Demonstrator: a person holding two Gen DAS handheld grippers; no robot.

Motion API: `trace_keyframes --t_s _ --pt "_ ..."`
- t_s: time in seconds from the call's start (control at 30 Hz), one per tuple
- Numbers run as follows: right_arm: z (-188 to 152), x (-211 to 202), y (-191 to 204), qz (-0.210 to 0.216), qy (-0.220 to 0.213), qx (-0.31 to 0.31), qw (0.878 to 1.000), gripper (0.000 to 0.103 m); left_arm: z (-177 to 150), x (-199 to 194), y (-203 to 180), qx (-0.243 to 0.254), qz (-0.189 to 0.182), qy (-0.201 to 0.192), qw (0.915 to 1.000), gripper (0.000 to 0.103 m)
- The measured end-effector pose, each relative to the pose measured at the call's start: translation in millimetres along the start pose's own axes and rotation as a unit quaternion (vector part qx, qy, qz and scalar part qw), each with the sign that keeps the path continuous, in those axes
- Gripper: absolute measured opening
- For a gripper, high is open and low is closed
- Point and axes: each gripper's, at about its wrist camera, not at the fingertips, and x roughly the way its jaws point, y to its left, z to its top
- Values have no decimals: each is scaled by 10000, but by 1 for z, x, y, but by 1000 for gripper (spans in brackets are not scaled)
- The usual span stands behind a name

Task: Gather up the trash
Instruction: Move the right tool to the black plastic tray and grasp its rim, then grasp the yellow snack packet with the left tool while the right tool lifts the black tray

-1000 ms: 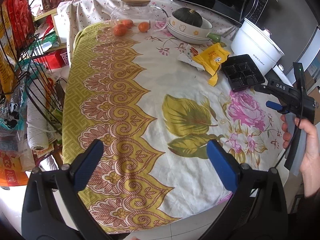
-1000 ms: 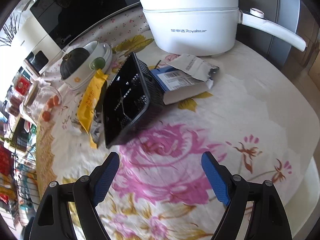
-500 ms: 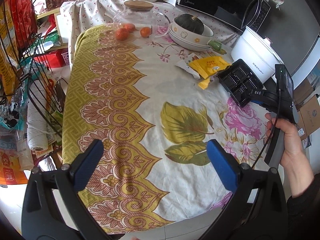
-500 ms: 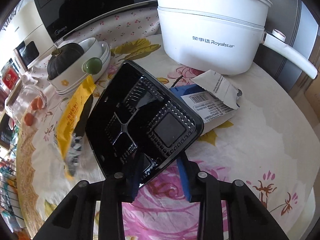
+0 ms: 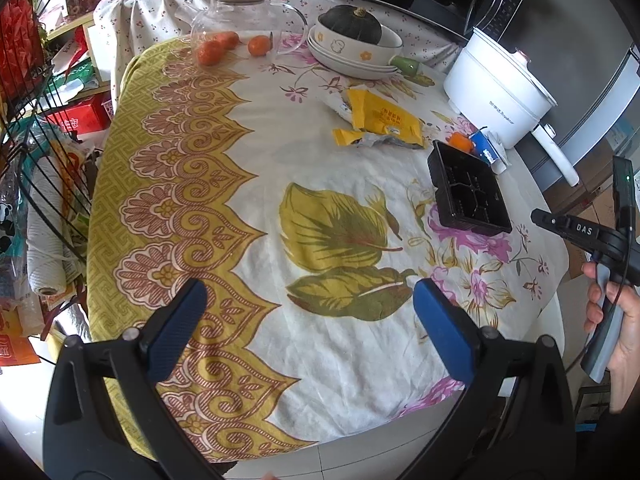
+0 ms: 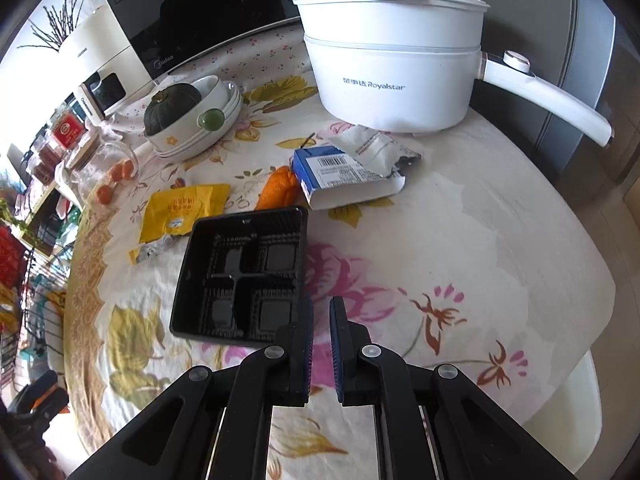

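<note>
your right gripper (image 6: 319,320) has snapped shut on nothing; the black tray (image 6: 244,276) slipped free and now lies flat at its ten o'clock. your left gripper (image 5: 310,308) hangs open, so regrasp the tray.

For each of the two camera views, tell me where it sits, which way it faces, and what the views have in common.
Left wrist: sits on the left gripper, looking down across the flowered tablecloth; its wide-apart blue-padded fingers and the person's right hand show.
Right wrist: sits on the right gripper, facing the white electric pot; its nearly shut fingers pinch nothing, beside the black plastic compartment tray.
Shared: tray, yellow foil wrapper, pot, dark green squash in white bowl.
</note>
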Motion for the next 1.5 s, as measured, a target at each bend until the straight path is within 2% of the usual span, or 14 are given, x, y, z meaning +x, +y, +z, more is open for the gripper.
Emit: trace_keyframes --t_s 0.07,0.1,0.13,0.27,0.47,0.5,0.53,0.73,0.87,0.97,1.07,1.1,1.27,1.5 --pt "-5 -1 0 84 74 52 9999 42 0 1 -2 -4 20 -2 10000 102" --pt "-7 -1 2 134 53 83 9999 68 0 1 -2 -18 18 4 10000 102" --pt "-8 1 6 174 31 93 9998 77 0 1 -2 -34 19 11 10000 102" --pt "-6 27 31 200 214 38 9996 77 1 2 -1 -53 24 25 10000 102" --pt "-2 67 50 -213 326 178 9991 76 2 -2 3 -104 9 -19 9999 102" --pt "-3 70 49 -264 343 220 9988 73 3 -2 4 -107 13 -28 9999 102" --pt "-3 72 48 -299 370 244 9986 55 3 -3 4 -102 11 -37 9999 102" --pt "-14 43 34 -291 340 -16 9990 55 2 2 -9 140 -17 -144 9998 102" --pt "-33 2 8 -207 262 -82 9994 55 15 16 -30 631 -23 -274 9976 102" --pt "-51 -19 -16 -294 254 -152 9991 55 33 32 -48 1132 36 -359 9929 102" --pt "-57 -27 -36 -378 372 -89 9986 55 53 56 -67 1774 165 -358 9834 102" --pt "-56 -30 -41 -272 390 5 9989 55 61 66 -74 2039 249 -304 9782 102" --pt "-52 -41 -55 -29 258 -126 9996 55 95 116 -109 3199 618 -11 9454 102" --pt "-51 -61 -93 -163 13 -228 9996 55 146 161 -141 4097 567 152 9103 102"
